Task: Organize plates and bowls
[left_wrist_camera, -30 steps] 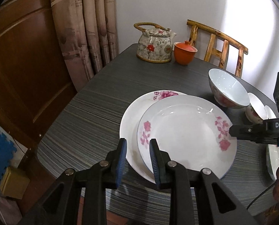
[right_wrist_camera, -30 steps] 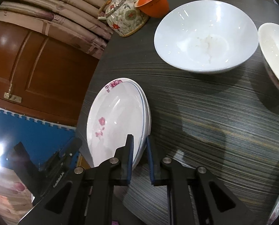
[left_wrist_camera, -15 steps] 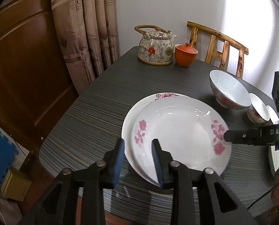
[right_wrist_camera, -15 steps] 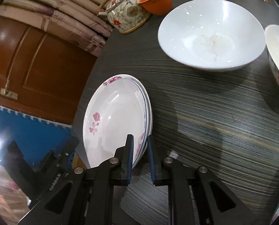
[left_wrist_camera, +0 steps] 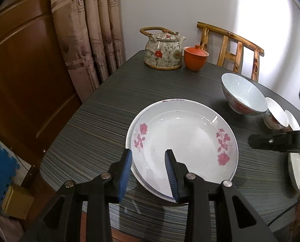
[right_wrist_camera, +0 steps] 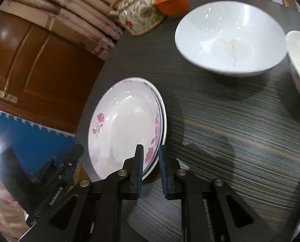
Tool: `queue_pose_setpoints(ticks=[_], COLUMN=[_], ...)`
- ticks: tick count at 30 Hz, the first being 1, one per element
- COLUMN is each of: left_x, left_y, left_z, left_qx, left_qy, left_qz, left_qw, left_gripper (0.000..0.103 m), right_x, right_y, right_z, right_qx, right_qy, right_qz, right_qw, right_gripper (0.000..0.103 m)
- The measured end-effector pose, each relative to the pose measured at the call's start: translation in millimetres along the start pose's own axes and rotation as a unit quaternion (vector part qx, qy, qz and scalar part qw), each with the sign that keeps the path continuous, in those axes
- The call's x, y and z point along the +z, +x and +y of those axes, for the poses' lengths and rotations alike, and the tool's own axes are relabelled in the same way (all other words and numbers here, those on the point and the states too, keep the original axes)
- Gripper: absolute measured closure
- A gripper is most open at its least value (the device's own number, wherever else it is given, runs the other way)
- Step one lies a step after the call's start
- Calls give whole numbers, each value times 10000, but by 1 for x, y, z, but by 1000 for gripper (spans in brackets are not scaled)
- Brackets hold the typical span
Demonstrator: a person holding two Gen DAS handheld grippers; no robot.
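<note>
Top plate [left_wrist_camera: 182,141]: white, with pink rose sprays at its left and right rims and a thin blue line along the edge. Lower plate [left_wrist_camera: 128,139]: white, a trace of pink print showing at its far rim. Table [left_wrist_camera: 101,121] beneath the plates: dark grey with fine pale and tan streaks. Large bowl [left_wrist_camera: 243,96], right of and beyond the plates: white inside, red flowers outside. Small bowl [left_wrist_camera: 275,114] beside it: white with red floral print. Teapot [left_wrist_camera: 163,53] behind the plates: cream with red flowers and green motifs. Lidded cup [left_wrist_camera: 195,58] beside the teapot: plain orange. Gripper pads [left_wrist_camera: 125,174]: blue, ribbed, on black fingers.
</note>
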State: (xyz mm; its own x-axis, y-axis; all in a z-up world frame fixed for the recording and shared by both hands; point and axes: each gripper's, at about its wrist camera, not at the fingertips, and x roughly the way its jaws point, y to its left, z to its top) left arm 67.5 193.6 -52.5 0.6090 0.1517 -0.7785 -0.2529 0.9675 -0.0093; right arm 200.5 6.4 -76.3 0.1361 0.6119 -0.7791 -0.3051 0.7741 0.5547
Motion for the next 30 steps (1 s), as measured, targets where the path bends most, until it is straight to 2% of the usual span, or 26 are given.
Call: queue_pose_setpoints(ticks=[2,5,8,12,16,18,22,26,28,30], left_x=[-1,-2,-5,-11,-15,-18,-23,-25,-27,-28], left_y=[-1,-4,-8,-15,-24,-29,-35,-30,-25,-16], left_z=[-3,-9,-19,-38,-66,-84,-127,-170,-192,-212], left_qx=[-12,-99,-191,-381,-716,-921,-1429,-2169,-2522,-2811], left_qy=[57,158,376,685,1015,1210,1486,1481,1416,1311], left_qz=[-10,-48,-127,-175,-175,-163,-17,379,616,885], left_qw=[10000,9998,9990,9968,9921,9882,9785,9641,9553,9466], left_gripper=[69,69,69,69,69,69,69,69,69,69], right_x=[-4,-14,-34,-66,-104,-123,-151,-166,-168,-172], right_y=[-10,-31,-55,-96,-150,-174,-219,-241,-242,-242], right_z=[3,6,5,-21,-70,-95,-146,-172,-181,-195], right_qx=[-56,93,130,131,-306,-495,-1141,-1611,-1706,-1672], right_qy=[-104,-195,-365,-319,68,300,784,953,975,1087], right_qz=[-129,-329,-560,-912,-1364,-1546,-1918,-2026,-2001,-1976], right_qw=[9998,9992,9977,9952,9902,9863,9716,9612,9599,9598], right_gripper=[86,86,82,75,69,67,64,62,59,51])
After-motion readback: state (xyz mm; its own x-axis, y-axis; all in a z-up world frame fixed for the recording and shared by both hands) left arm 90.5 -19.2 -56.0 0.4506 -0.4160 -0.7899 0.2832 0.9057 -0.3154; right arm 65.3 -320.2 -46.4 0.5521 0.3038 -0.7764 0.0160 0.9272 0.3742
